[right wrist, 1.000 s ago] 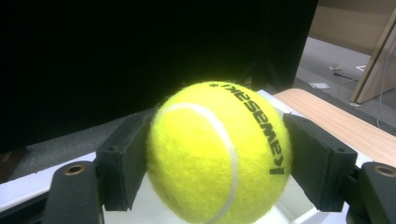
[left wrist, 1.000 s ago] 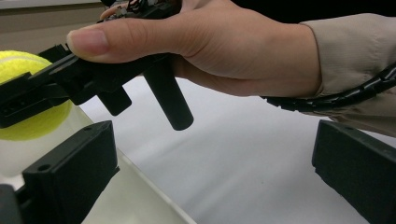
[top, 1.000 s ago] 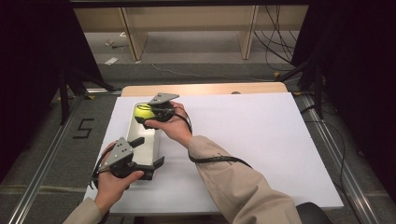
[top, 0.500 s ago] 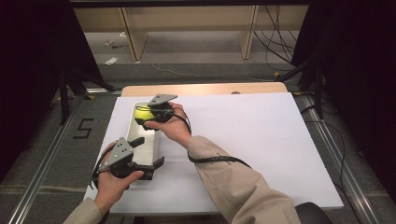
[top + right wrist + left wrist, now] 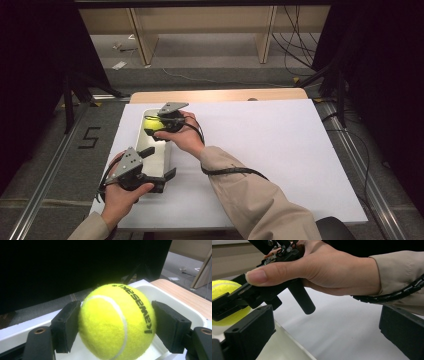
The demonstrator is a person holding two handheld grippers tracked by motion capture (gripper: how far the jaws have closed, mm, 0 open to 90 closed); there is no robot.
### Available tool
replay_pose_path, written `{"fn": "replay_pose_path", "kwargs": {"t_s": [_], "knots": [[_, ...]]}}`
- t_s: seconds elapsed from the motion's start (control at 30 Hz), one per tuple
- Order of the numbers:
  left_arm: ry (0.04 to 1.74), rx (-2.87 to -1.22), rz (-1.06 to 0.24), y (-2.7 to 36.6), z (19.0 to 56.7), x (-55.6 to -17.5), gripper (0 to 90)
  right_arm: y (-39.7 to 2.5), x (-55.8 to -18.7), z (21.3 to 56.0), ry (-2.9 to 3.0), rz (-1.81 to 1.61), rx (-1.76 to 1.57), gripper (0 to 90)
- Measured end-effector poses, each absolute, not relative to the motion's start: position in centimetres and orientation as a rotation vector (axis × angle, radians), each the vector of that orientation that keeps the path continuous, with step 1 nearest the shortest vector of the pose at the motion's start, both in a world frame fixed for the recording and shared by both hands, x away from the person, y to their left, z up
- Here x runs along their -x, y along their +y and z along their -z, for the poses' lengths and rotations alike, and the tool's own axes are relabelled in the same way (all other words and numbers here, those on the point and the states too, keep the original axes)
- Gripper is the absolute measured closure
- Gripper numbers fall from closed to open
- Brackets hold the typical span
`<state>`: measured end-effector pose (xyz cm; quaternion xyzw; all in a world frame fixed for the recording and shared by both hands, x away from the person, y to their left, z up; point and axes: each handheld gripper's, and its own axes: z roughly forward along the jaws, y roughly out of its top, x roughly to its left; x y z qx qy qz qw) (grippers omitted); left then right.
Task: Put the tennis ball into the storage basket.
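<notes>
Tennis ball (image 5: 150, 123) first: sat pinched between the two jaws of the right gripper (image 5: 154, 125), upper left of centre in the high view, over the far end of the white tray (image 5: 161, 150); could not tell whether touching the tray floor or hanging just above it. Seen along the right gripper view as well, with black pads pressed on either flank of the ball (image 5: 112, 315) and the tray rim (image 5: 175, 302) curving behind. Farther left and lower in the high view, found the left gripper (image 5: 161, 162) at the tray's near end, jaws spread wide and closed on nothing, one jaw over the tray and the other just beside its right wall. Judged the step as setting the ball into the tray, with the grip not yet let go. Called, for the next move, for a short descent between the tray walls until the ball rested, then a spreading of the right jaws and a straight lift clear; called also for the left gripper to steady the tray if it slid. Around this, from left to right: a taped "5" (image 5: 90, 137) on the floor at the left edge, the white sheet (image 5: 260, 150) bare across the middle and right, a strip of wooden tabletop (image 5: 220, 95) behind it, cables (image 5: 300, 45) at upper right. Nothing in the way beyond the tray's own walls and the right hand's cable crossing the sleeve.
</notes>
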<state>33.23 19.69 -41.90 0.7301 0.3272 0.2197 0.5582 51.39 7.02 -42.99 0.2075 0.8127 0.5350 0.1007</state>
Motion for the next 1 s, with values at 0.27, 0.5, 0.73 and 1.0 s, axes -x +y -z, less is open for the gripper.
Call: {"fn": "replay_pose_path", "kwargs": {"t_s": [0.27,0.5,0.73,1.0], "knots": [[0.773,-1.721,-0.518,19.7,41.91,-33.23,0.0,7.02,-51.49,43.01,2.419,-1.575,-0.612,27.0],[0.774,-1.72,-0.516,19.74,41.92,-33.24,0.0,7.15,-51.56,43.23,2.433,-1.566,-0.612,26.9],[0.774,-1.72,-0.516,19.75,41.92,-33.24,0.0,7.22,-51.56,43.41,2.447,-1.555,-0.613,26.9],[0.773,-1.719,-0.517,19.75,41.9,-33.22,0.0,7.29,-51.56,43.57,2.449,-1.551,-0.613,26.8]]}}
